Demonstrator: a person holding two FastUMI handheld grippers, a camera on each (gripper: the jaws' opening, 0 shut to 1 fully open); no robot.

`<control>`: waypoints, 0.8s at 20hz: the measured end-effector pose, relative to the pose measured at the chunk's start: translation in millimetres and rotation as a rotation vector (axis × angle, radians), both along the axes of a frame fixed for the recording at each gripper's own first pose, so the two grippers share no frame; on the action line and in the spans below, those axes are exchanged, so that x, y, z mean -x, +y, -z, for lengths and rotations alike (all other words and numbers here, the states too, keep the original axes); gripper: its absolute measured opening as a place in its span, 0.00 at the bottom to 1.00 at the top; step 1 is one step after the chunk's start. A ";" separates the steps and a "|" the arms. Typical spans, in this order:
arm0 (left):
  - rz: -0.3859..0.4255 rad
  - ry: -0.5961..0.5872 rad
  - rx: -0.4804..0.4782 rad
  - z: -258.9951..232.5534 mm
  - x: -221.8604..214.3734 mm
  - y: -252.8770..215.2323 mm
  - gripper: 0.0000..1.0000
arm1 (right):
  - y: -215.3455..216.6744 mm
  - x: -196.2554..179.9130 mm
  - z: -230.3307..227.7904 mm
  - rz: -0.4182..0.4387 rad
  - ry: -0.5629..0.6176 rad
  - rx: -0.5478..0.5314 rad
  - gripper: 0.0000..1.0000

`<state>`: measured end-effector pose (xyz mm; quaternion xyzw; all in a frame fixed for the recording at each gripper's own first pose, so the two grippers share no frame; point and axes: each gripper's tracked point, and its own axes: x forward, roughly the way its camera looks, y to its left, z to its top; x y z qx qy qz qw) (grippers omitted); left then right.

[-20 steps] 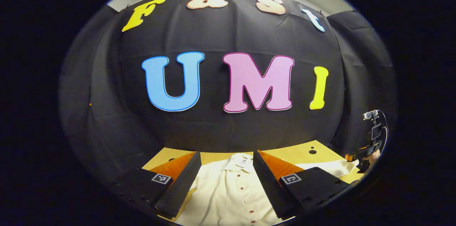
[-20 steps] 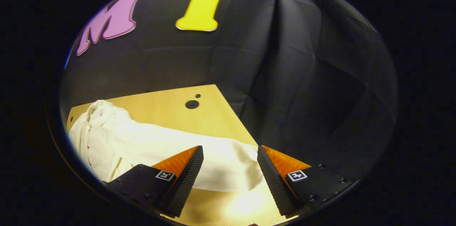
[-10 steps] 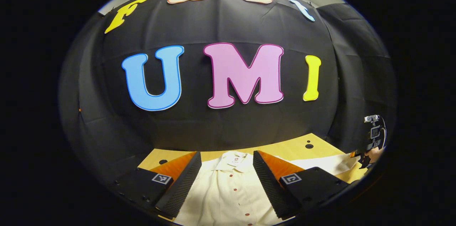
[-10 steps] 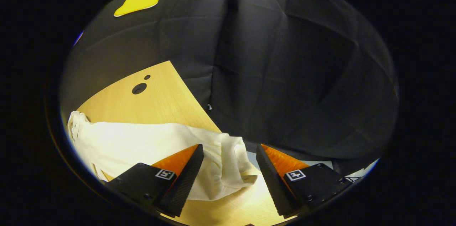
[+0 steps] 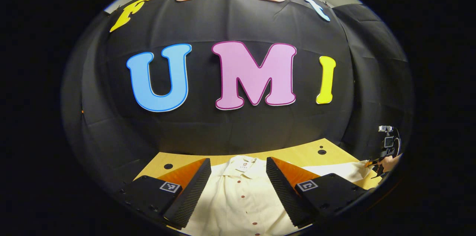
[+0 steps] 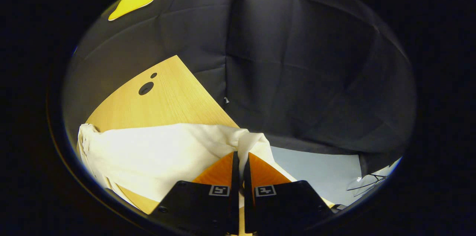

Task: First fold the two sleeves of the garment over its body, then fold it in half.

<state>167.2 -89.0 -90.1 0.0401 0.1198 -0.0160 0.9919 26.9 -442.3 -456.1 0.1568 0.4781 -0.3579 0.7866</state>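
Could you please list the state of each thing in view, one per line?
Shirt: spread flat on the table, buttoned, collar toward the wall.
Sleeve: stretched out sideways, cuff end bunched and pinched, not yet folded over.
Right claw: shut on the sleeve.
Left claw: open, above the shirt's front.
Table: bare wood behind the sleeve.

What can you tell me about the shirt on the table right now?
The shirt is cream woven cloth with a collar and small dark buttons, lying front up on the wooden table. One sleeve stretches sideways, its bunched end pinched in the right gripper. The open left gripper hovers above the chest.
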 end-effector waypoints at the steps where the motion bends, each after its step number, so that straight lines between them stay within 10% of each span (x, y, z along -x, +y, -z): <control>1: -0.015 -0.001 -0.002 -1.0 3.6 6.6 0.98 | 3.8 -5.6 -6.0 -0.015 -0.014 0.014 0.05; 16: -0.209 -0.051 0.024 -14.7 65.1 131.2 0.97 | 265.9 -194.9 -164.9 -0.609 -0.319 -0.034 0.05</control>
